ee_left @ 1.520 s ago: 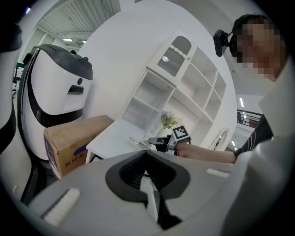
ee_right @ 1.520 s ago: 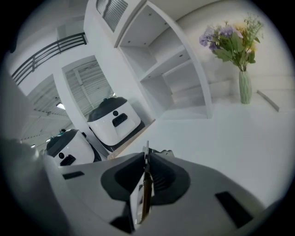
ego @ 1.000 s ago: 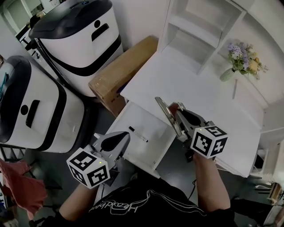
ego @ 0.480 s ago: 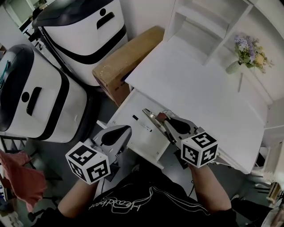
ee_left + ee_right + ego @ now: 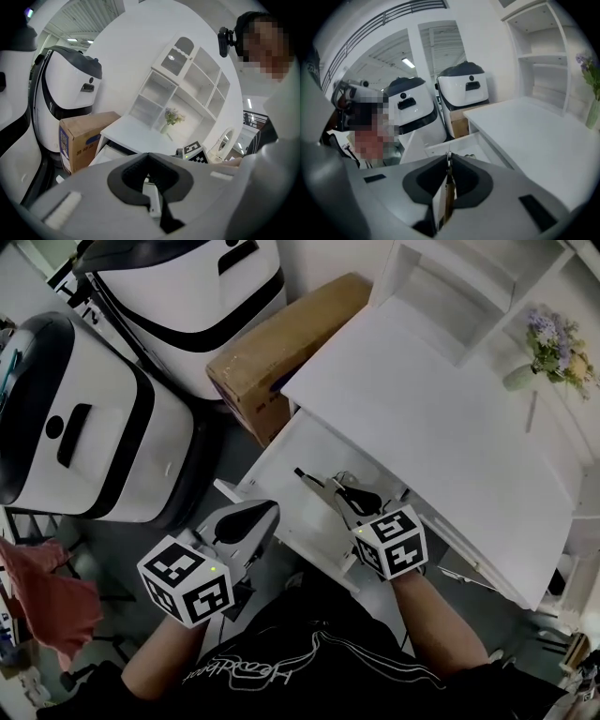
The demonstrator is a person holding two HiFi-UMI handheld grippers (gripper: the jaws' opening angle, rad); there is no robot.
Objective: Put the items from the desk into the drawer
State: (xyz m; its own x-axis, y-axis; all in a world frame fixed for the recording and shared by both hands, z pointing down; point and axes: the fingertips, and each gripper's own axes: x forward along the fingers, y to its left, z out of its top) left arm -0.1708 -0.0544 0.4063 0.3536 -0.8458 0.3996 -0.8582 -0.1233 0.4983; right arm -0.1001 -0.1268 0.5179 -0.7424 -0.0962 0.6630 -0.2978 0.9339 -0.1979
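The white drawer [image 5: 281,457] stands pulled out from under the white desk [image 5: 431,409]. My right gripper [image 5: 337,493] hangs low over the drawer, shut on a thin flat item [image 5: 330,489]. In the right gripper view that item [image 5: 446,199] shows edge-on between the pads, with the drawer [image 5: 459,146] beyond. A white pen with a black end [image 5: 302,474] lies in the drawer just past the item. My left gripper [image 5: 266,514] is at the drawer's near left corner, shut with nothing in it. Its tips [image 5: 148,156] meet in the left gripper view.
A cardboard box [image 5: 281,343] stands on the floor left of the desk, next to two white-and-black machines [image 5: 84,427]. A white shelf unit [image 5: 450,277] and a vase of flowers [image 5: 553,348] sit at the desk's far side. A red cloth [image 5: 37,601] hangs at the lower left.
My right gripper has come down from the desk's front edge into the open drawer with the flat item in it. The left gripper has shifted a little toward the drawer.
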